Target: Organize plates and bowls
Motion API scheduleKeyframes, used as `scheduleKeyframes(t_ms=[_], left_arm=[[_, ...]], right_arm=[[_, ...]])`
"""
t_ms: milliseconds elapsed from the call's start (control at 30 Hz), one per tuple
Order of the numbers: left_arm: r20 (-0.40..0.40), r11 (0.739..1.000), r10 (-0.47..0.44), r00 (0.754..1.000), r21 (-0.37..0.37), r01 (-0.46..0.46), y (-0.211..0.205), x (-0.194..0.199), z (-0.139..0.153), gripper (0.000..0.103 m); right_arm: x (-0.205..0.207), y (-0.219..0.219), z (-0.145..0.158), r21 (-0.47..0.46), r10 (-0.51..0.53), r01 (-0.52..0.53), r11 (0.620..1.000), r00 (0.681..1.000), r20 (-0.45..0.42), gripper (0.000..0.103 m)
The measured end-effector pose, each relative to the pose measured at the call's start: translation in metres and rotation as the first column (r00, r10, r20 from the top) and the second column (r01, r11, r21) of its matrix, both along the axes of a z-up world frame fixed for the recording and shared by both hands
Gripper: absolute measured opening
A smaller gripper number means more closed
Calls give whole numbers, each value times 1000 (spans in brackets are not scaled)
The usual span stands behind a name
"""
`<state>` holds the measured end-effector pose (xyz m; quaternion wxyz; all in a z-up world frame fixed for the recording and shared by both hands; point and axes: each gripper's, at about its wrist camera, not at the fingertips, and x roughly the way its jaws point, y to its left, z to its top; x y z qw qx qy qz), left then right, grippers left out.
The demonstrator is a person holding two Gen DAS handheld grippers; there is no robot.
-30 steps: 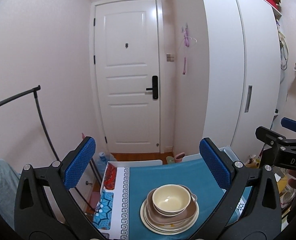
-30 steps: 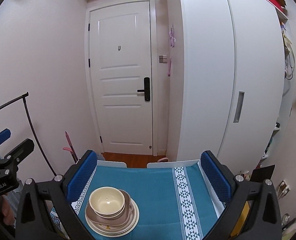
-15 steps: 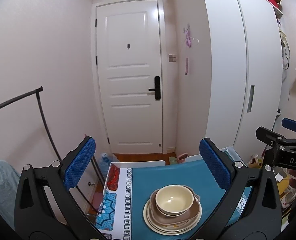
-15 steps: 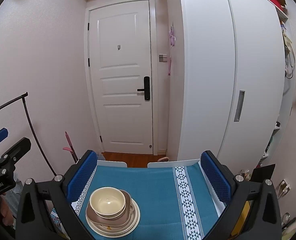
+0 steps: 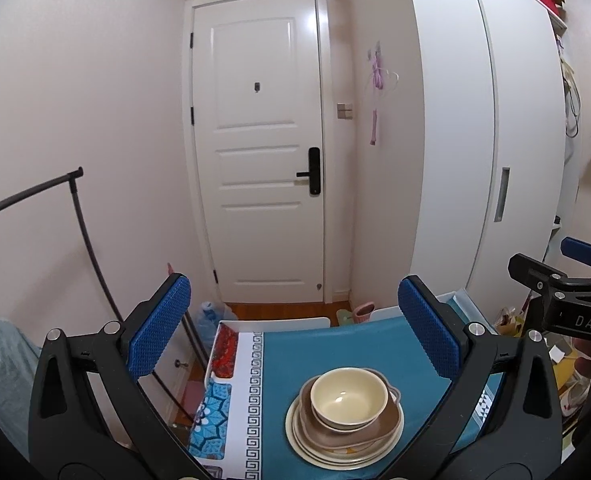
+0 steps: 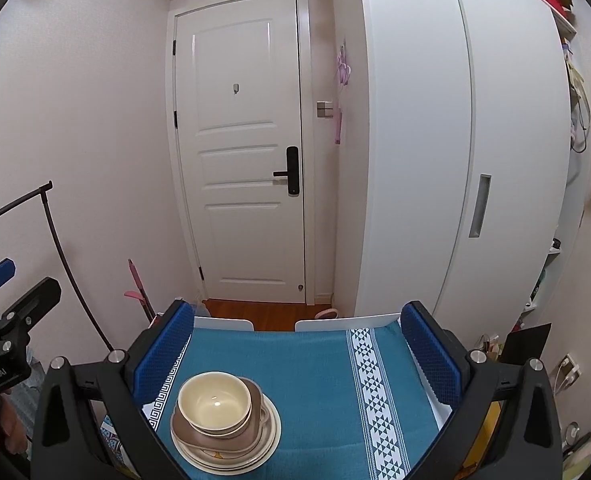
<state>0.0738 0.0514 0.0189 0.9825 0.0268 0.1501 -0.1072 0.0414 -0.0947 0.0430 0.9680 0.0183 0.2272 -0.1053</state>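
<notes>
A cream bowl point(image 5: 349, 395) sits on top of a brown dish point(image 5: 379, 430), which rests on a stack of cream plates point(image 5: 307, 440) on the teal tablecloth point(image 5: 327, 352). The same stack shows in the right wrist view: bowl point(image 6: 214, 400), brown dish point(image 6: 219, 440), plates point(image 6: 269, 442). My left gripper point(image 5: 293, 330) is open and empty, held above and behind the stack. My right gripper point(image 6: 297, 354) is open and empty, with the stack below its left finger.
The small table point(image 6: 375, 380) has white chair backs point(image 6: 223, 323) at its far edge. A white door point(image 5: 263, 152) and a white wardrobe point(image 5: 455, 140) stand beyond. A black clothes rail point(image 5: 75, 216) stands at the left. Clutter lies on the floor at the right point(image 5: 567, 372).
The left wrist view has shifted slightly, so the stack sits a little more to the right and lower. The right gripper has barely moved. Both grippers stay open.
</notes>
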Motion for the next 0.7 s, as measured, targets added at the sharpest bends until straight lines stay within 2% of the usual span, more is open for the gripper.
scheduleKeyframes(t_ms=[433, 700], left_arm=[[10, 1000, 4, 1000, -3, -4, 2, 7, -3, 103], [27, 999, 43, 999, 4, -43, 4, 17, -4, 103]], right_arm=[[6, 4, -2, 0, -9, 9, 1000, 1000, -5, 103], [13, 4, -8, 6, -9, 9, 1000, 1000, -16, 103]])
